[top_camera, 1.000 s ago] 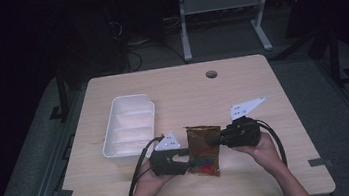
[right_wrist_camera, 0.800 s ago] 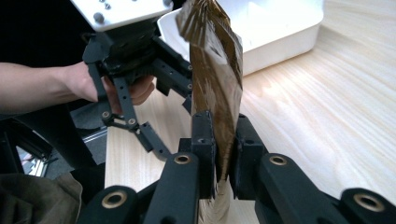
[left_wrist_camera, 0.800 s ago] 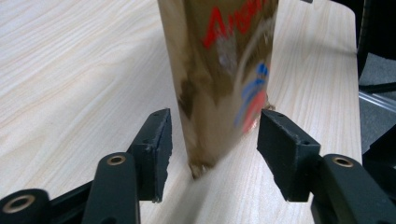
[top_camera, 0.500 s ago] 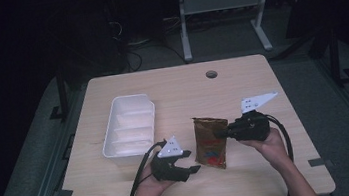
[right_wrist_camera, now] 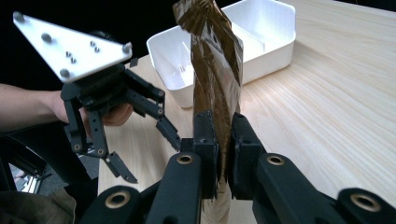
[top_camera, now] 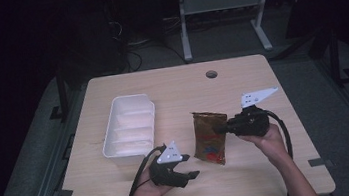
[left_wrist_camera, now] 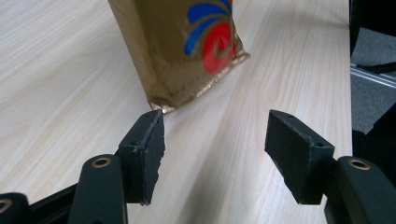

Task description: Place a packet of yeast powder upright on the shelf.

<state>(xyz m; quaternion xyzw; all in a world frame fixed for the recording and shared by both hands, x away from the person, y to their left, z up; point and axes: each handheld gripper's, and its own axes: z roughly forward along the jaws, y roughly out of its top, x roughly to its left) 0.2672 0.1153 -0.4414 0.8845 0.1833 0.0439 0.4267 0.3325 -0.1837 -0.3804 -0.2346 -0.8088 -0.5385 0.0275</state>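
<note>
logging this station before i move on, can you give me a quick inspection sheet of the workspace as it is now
Surface: light wood table with a round grommet hole near the far edge.
Job's things: brown snack pouch with a red and blue logo; white divided tray, nothing seen in it.
Clutter: nothing seen.
Grippers: right gripper shut on the pouch's edge; left gripper open, jaws apart just short of the pouch's corner, not touching it.
Cables: a black cable trails from the left gripper, another from the right.
Surroundings: dark room, grey floor, a white desk frame beyond the table.
</note>
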